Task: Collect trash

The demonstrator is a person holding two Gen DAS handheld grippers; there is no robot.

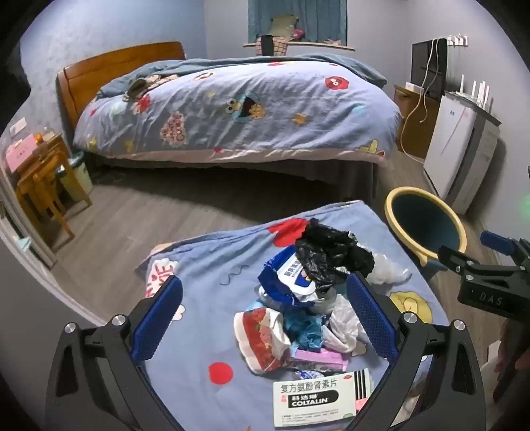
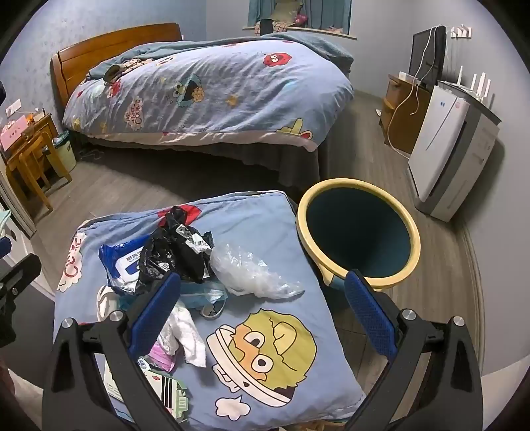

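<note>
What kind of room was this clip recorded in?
A bedroom in a home, most likely. A bed with a wooden headboard and cartoon duvet fills the background, with a curtained window behind it. Up close, trash lies on a cartoon-print cushion beside a yellow-rimmed bin.

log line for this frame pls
phase: pre-grasp | left claw: open over trash pile | right claw: open, empty | bin: upright beside cushion | collected: none visible
</note>
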